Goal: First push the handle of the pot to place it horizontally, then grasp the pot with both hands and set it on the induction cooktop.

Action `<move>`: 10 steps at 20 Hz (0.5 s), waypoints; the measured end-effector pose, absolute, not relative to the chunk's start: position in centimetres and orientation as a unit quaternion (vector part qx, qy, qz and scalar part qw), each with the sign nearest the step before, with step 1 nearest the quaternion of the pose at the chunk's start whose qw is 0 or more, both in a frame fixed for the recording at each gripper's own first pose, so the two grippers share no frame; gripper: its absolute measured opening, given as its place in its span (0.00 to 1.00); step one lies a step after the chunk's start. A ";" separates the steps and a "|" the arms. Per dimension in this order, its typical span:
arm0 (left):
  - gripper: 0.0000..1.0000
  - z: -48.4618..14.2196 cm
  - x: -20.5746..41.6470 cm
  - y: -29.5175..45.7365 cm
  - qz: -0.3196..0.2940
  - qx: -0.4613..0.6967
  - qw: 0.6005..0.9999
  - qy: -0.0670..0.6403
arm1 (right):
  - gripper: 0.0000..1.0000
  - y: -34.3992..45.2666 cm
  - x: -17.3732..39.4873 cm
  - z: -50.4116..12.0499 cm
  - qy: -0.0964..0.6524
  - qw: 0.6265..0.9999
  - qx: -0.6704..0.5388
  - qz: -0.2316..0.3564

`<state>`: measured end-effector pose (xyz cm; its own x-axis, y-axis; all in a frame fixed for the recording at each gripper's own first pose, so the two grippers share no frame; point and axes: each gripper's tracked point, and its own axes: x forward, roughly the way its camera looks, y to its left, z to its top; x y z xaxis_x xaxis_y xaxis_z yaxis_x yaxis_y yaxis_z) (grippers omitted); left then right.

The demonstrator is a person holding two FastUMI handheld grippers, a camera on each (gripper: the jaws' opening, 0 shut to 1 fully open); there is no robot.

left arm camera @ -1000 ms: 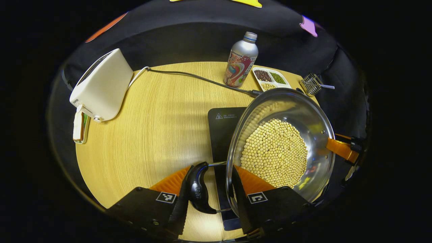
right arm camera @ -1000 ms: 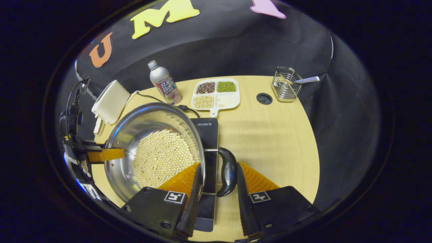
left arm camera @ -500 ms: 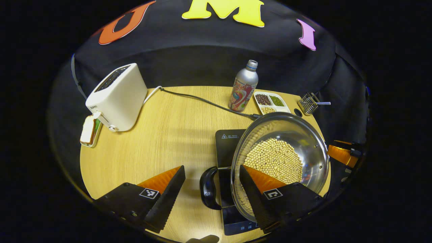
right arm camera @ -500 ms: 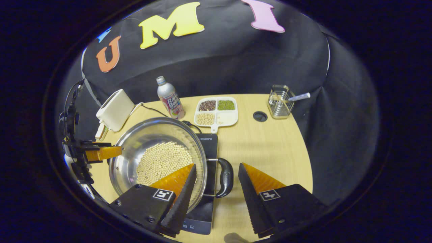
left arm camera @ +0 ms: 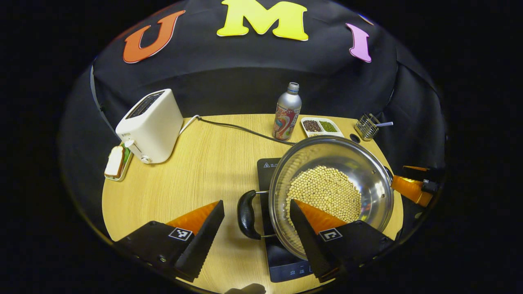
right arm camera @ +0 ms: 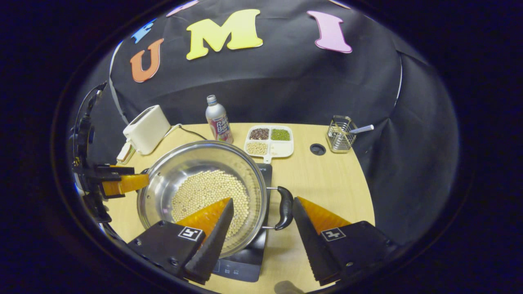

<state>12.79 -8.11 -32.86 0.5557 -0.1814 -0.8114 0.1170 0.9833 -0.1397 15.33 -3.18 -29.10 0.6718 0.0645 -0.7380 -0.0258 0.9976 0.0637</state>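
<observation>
Steel pot (right arm camera: 163, 179), full of pale beans (right arm camera: 208, 192), sits on black cooktop (right arm camera: 245, 261); left gripper (left arm camera: 255, 228) & right gripper (right arm camera: 261, 232) both spread wide, holding nothing.

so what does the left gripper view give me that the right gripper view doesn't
Left gripper view: the pot's left handle between the open left gripper, with the right gripper at the far rim. Right gripper view: the right handle between its own open fingers, with the left gripper beyond the pot. Shared: the pot of beans on the cooktop, toaster, bottle.
</observation>
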 end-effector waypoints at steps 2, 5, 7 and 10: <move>0.96 -31.9 12.9 -7.8 -0.081 -0.030 0.890 0.448 | 0.90 -3.0 15.1 -28.1 0.394 0.919 0.021 0.027; 0.96 -29.8 13.0 -7.1 -0.079 -0.018 0.903 0.422 | 0.90 -1.2 14.9 -25.3 0.359 0.931 0.041 0.046; 0.96 -27.6 13.0 -6.4 -0.074 -0.007 0.916 0.394 | 0.90 -0.4 14.5 -23.6 0.343 0.937 0.032 0.052; 0.96 -23.4 12.7 -5.8 -0.073 -0.003 0.934 0.349 | 0.90 0.5 14.2 -19.8 0.306 0.951 0.009 0.051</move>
